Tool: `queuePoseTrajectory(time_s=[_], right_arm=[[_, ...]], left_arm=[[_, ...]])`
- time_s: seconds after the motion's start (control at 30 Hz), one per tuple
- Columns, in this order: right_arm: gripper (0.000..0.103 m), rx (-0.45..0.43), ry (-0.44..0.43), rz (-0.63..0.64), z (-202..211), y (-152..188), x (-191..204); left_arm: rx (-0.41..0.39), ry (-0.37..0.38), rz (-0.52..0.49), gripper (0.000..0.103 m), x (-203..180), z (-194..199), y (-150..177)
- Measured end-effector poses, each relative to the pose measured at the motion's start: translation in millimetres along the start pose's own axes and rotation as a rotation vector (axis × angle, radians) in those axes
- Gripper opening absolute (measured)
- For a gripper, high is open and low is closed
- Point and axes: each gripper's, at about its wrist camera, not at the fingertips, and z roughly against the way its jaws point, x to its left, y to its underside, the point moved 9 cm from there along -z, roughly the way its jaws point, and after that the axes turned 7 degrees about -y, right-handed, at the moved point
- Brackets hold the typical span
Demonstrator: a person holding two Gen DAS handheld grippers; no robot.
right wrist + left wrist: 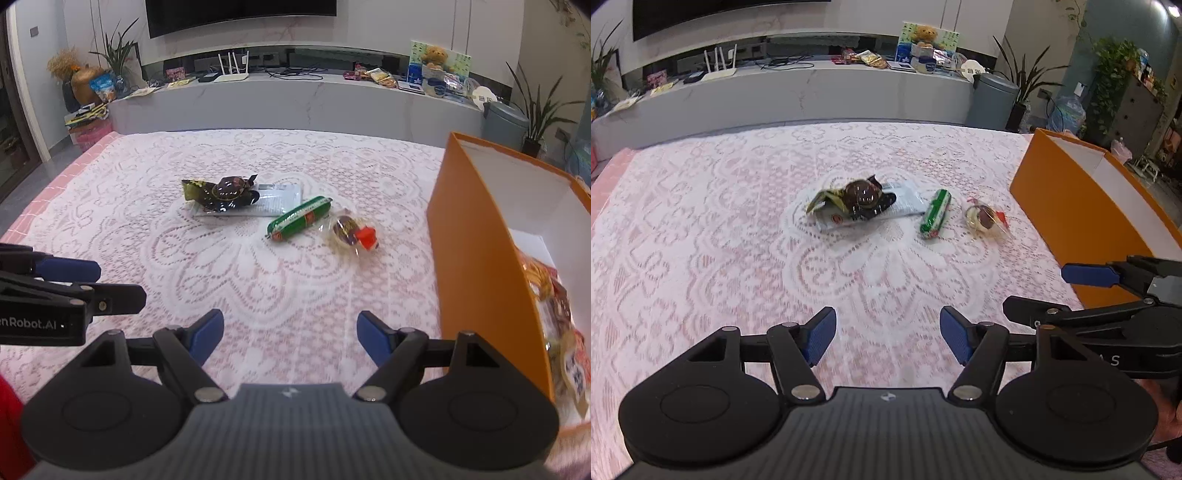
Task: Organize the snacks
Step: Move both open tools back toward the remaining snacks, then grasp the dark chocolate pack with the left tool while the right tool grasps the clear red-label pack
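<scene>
On the lace tablecloth lies a row of snacks: a dark round wrapped snack resting on a flat white packet, a green sausage stick, and a clear-wrapped snack with a red end. An orange box stands at the right with packaged snacks inside. My left gripper hovers open above the cloth, short of the snacks, nothing between its blue pads. My right gripper is likewise open and empty, beside the box.
The table's far edge borders a long grey TV bench with a router, cables and clutter. A grey bin and potted plants stand behind the box. Each gripper shows in the other's view: right gripper, left gripper.
</scene>
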Motion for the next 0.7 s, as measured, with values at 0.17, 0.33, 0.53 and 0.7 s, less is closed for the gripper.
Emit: queuePoseTrajectory(time_s=[0.17,0.33,0.53,0.7], right_arm=[[0.077,-0.002,0.014,0.036,-18.5,-20.9,-7.0],[0.077,-0.002,0.073,0.082,-38.7,-41.4,-22.4],[0.073,0.025,0.117,0.085,-71.5,-54.5,-42.3],[0.073,0.032,0.17,0.091,-89.6,-63.4,-54.8]], left_arm=[[-0.03,-0.021,-0.089,0.076,1.5,-20.9,-21.9],[-0.064,-0.08,-0.206,0.076,1.4,-40.4,-47.9],[-0.086,-0.077,-0.333,0.077,-8.5,-62.5,-76.5],[-0.053,-0.043,-0.442,0.077,-14.3,-88.9,-89.4]])
